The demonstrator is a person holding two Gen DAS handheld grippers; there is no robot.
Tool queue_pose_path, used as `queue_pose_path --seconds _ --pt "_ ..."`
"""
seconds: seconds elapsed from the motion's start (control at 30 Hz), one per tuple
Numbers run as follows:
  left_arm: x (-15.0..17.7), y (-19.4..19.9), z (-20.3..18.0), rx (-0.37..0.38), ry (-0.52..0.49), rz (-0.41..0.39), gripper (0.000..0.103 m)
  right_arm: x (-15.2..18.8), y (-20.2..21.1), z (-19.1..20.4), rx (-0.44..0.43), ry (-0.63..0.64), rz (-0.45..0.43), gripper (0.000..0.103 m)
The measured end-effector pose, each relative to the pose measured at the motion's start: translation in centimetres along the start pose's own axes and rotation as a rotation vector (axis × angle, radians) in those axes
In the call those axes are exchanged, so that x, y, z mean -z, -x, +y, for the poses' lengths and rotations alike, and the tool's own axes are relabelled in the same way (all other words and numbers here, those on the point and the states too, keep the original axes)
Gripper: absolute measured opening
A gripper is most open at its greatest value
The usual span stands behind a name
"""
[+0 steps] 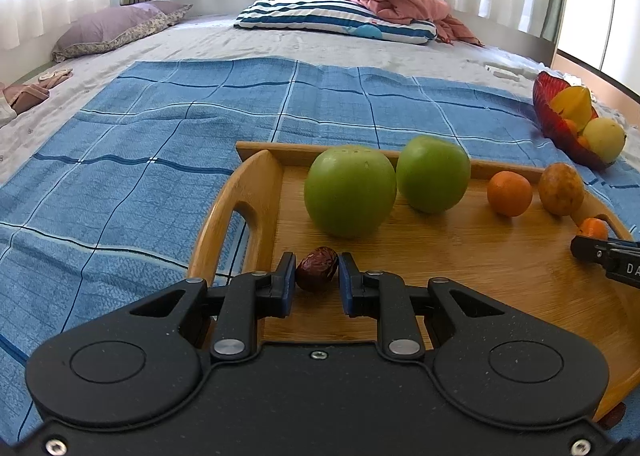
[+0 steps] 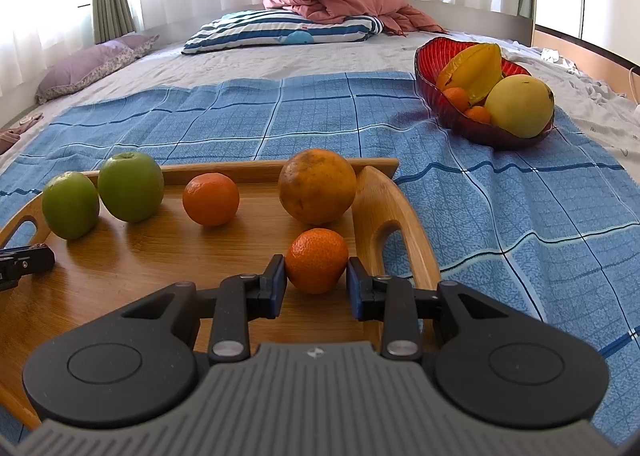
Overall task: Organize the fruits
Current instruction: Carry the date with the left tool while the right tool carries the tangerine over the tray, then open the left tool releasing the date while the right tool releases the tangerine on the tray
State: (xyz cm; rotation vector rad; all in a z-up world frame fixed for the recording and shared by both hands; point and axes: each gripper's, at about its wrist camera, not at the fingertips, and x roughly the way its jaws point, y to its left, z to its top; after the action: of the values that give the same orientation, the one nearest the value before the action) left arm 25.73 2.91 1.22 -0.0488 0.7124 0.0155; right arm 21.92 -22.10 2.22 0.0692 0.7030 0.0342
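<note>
Sorting looks partly done: the red bowl [image 2: 452, 112] at two o'clock already holds several fruits, while two green apples [image 2: 100, 192] and oranges wait on the wooden tray [image 2: 160, 256]. The left gripper [image 1: 317, 270] pinches a red date [image 1: 317, 268]; the right gripper [image 2: 316, 280] brackets a small mandarin [image 2: 316, 260], pads touching.
</note>
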Motion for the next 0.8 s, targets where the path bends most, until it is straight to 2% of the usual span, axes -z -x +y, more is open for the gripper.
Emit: queue_pose_path --seconds 0.53,0.8 --pt "-0.03 -0.12 0.01 -0.012 -0.011 0.002 0.022 0.08 0.05 0.00 -0.001 0.003 0.000 0.037" --pt "-0.03 -0.13 0.01 -0.013 -0.012 0.002 0.023 0.11 0.10 -0.05 0.003 0.004 0.001 0.041"
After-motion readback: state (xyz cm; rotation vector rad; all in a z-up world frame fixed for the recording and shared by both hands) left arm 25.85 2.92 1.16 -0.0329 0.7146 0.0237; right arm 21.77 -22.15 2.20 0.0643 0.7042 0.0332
